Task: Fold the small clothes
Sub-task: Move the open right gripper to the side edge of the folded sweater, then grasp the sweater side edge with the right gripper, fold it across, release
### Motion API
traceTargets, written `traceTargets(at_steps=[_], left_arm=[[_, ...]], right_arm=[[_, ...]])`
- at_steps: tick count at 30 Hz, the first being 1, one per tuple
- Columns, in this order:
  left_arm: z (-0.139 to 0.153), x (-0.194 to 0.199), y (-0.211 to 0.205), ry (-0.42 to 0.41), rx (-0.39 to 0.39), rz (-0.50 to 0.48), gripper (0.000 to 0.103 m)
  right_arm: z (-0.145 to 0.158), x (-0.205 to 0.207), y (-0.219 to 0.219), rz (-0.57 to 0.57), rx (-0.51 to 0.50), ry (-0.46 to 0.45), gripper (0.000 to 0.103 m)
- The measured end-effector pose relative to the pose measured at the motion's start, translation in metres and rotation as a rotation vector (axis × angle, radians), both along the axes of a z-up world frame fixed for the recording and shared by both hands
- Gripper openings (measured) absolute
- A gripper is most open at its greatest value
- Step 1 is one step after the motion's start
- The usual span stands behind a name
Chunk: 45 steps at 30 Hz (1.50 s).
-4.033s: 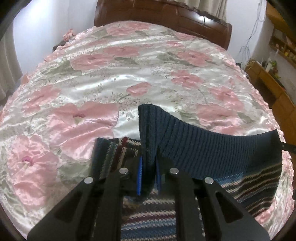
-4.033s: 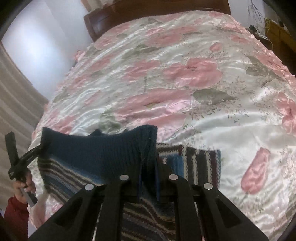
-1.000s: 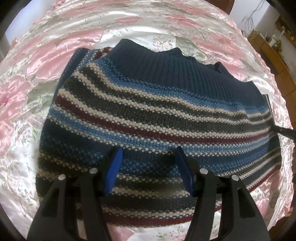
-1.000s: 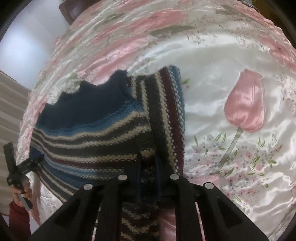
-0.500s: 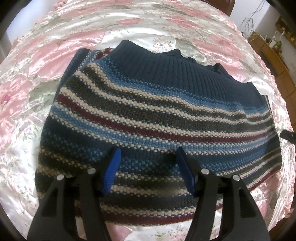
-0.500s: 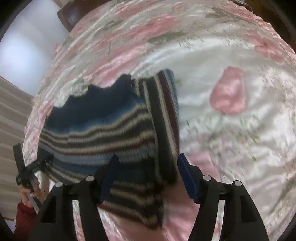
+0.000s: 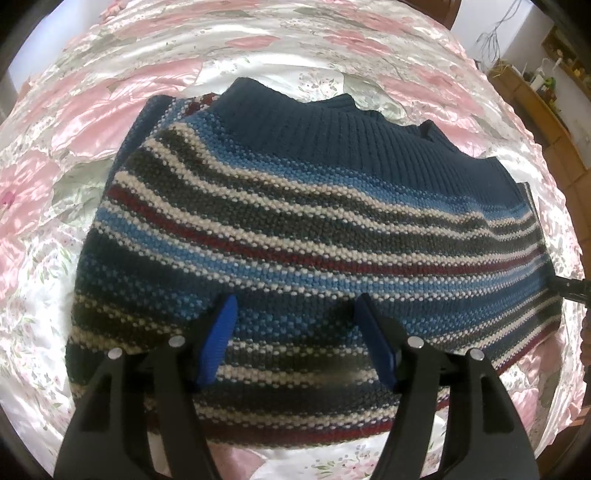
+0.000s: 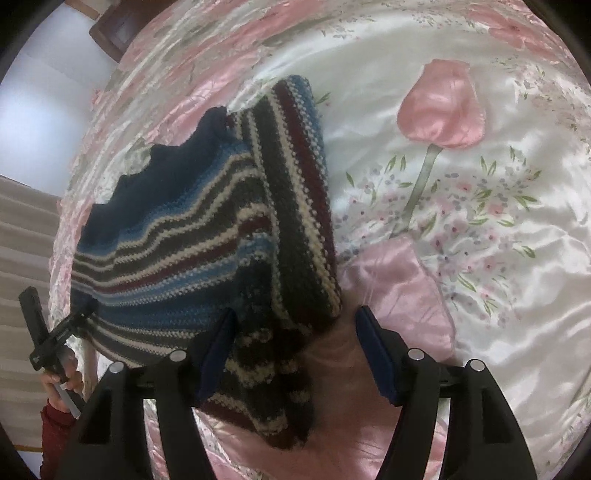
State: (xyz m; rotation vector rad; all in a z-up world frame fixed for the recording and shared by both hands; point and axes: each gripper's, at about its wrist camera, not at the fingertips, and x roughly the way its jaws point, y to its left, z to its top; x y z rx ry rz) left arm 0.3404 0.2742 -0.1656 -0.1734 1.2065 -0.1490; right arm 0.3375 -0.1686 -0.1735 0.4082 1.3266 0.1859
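Note:
A small knitted sweater (image 7: 295,229) with blue, white, grey and dark red stripes and a navy ribbed band lies folded on the bed. My left gripper (image 7: 297,338) hovers open just above its near part, nothing between the blue pads. From the right wrist, the same sweater (image 8: 207,236) lies left of centre with a striped sleeve folded along its right edge. My right gripper (image 8: 295,350) is open over the sweater's near right corner, holding nothing. The left gripper (image 8: 55,332) shows at the far left, held by a hand in a red sleeve.
A shiny white and pink flowered bedspread (image 7: 92,110) covers the whole bed (image 8: 480,221). A wooden headboard (image 8: 114,29) stands at the far end. A wooden shelf unit (image 7: 535,96) with small items stands right of the bed. A striped curtain (image 8: 22,236) hangs at left.
Four seconds ago both grippers were shut on the lifted navy edge. The sweater now lies flat, and both grippers have let go. The right one opened within the last second.

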Motion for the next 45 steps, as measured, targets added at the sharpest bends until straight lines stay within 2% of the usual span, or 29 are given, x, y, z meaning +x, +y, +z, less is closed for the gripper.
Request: traceTargets(at_steps=[4,15,30,35,38,40,45], left_arm=[[-0.001,0.0,0.001,-0.003,-0.006,0.003,0.067],[-0.004,0.0,0.0,0.0,-0.015,-0.001,0.068],[-0.008,0.002,-0.001,0.002,-0.011,-0.009,0.071],[-0.009,0.003,-0.004,0.007,0.006,-0.015,0.073],[-0.009,0.005,-0.005,0.011,0.011,-0.028,0.074],[-0.01,0.005,-0.005,0.013,0.009,-0.036,0.075],[-0.011,0.006,-0.005,0.009,-0.001,-0.052,0.077]], right_arm=[[-0.002,0.002,0.001,-0.009,0.008,-0.006,0.063],[-0.006,0.005,0.005,-0.01,0.008,-0.016,0.043],[-0.018,0.004,0.01,-0.044,-0.044,-0.016,0.042],[-0.001,0.003,0.014,-0.071,-0.042,-0.014,0.036],[0.017,0.003,0.023,-0.056,-0.046,-0.044,0.034],[0.029,0.004,0.031,-0.046,-0.013,-0.067,0.033],[0.064,0.01,0.083,0.071,-0.007,-0.142,0.033]])
